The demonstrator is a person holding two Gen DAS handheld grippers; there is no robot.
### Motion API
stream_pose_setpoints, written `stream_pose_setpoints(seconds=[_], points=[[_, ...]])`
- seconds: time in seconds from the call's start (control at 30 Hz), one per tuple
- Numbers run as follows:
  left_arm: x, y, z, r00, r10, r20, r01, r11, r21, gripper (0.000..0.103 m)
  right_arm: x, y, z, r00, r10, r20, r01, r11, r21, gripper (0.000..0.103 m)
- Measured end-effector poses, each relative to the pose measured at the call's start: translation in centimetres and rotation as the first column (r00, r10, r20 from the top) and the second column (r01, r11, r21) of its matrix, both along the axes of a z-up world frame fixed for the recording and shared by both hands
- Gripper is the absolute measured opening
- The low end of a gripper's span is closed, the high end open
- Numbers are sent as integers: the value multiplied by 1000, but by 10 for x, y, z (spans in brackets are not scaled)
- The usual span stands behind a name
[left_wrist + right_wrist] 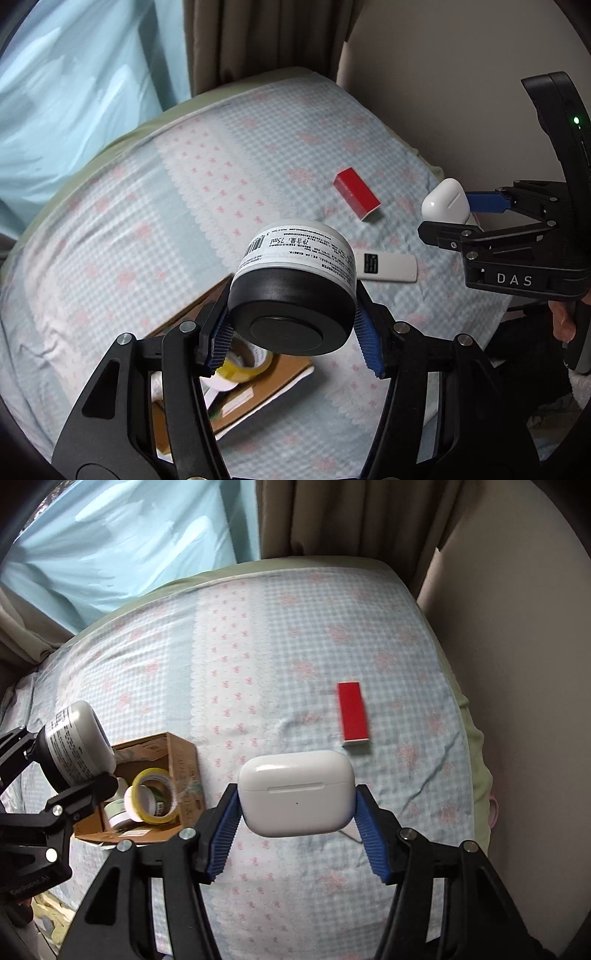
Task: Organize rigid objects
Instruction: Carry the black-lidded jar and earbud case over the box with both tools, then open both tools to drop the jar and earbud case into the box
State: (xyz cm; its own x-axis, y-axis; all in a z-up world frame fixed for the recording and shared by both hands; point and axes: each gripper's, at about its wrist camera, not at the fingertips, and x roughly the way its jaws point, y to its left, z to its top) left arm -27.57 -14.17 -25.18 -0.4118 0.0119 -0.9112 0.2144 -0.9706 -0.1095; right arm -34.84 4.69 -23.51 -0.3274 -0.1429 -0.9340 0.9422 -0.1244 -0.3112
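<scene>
We see the left gripper [295,325] clamped on the jar [295,284], black lid facing its camera; the right gripper [297,827] clamps the earbud case [295,792] widthwise.

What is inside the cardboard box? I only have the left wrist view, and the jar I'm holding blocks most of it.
Observer: The right wrist view shows the cardboard box holding a yellow tape roll and a small green-lidded jar beside it.
Operator: Is my jar over the box?
Observer: The jar in the left gripper hangs by the box's left rim, above it.
Operator: How is the earbud case held?
Observer: The right gripper clamps the earbud case by its two ends, lid seam facing the camera.
</scene>
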Motion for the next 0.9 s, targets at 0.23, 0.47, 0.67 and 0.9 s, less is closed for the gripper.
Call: stream_pose_setpoints(seconds=[0.23, 0.47, 0.67, 0.9], points=[[105, -64, -6, 992, 113, 52, -111, 993, -35, 54, 102, -8, -27, 991, 122, 60, -123, 992, 12, 56], [186, -117, -52, 970, 201, 135, -198, 980, -36, 54, 174, -6, -85, 976, 188, 107, -196, 978, 67, 56], [217, -143, -115, 955, 224, 194, -229, 973, 3, 54, 208, -10, -150, 966, 227, 121, -243, 960, 138, 56], [212, -149, -193, 952, 154, 264, -164, 986, 19, 54, 219, -31, -234, 957, 263, 123, -284, 933, 220, 56]])
